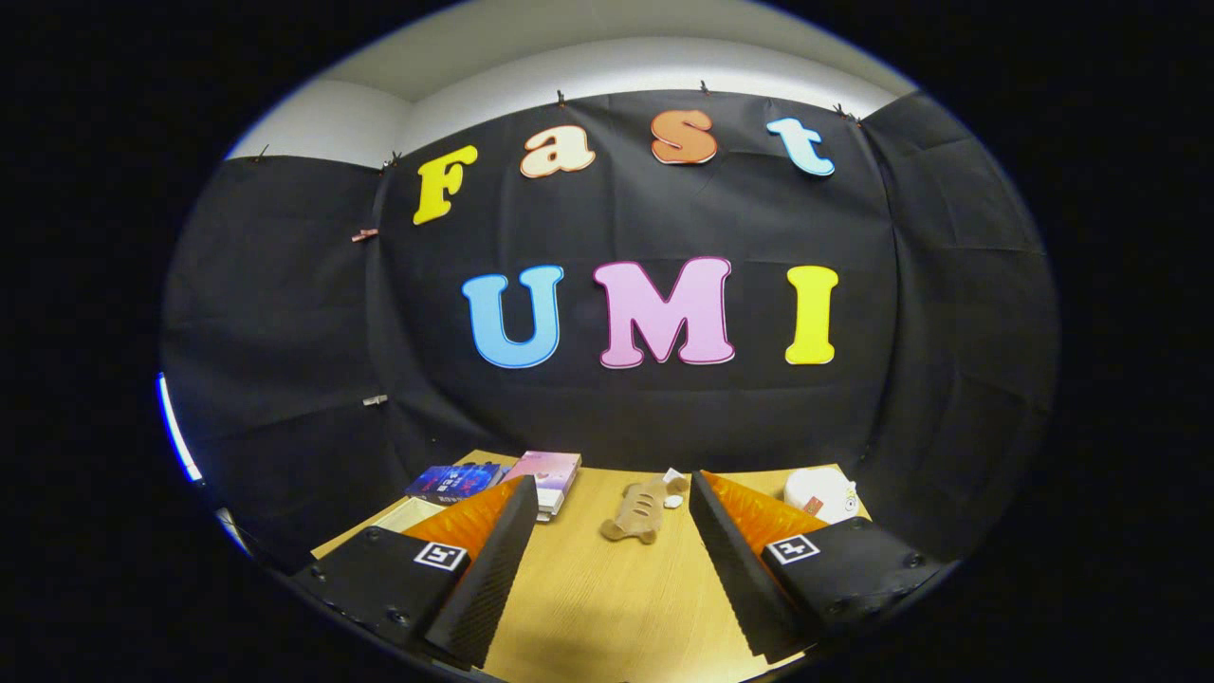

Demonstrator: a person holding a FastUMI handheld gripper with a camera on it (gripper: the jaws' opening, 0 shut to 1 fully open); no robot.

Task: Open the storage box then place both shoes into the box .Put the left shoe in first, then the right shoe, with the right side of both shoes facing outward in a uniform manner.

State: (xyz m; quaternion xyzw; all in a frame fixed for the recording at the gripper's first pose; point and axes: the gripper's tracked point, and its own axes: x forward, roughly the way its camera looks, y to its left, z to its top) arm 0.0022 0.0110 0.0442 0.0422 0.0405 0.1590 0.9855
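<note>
Tool [607, 569] spread wide over bare wooden table [607, 607], tan plush toy [641, 510] beyond its fingers

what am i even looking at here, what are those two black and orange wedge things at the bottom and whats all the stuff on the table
The camera rides on a handheld gripper and looks forward along it. The two black and orange wedges are its fingers, spread apart with nothing between them, so nothing is held. Below them is a wooden table. Beyond the fingertips lies a small tan plush toy. Further back stand a pink box and a blue box, and past the other finger sits a white rounded object. Behind is the booth's black cloth wall.
</note>
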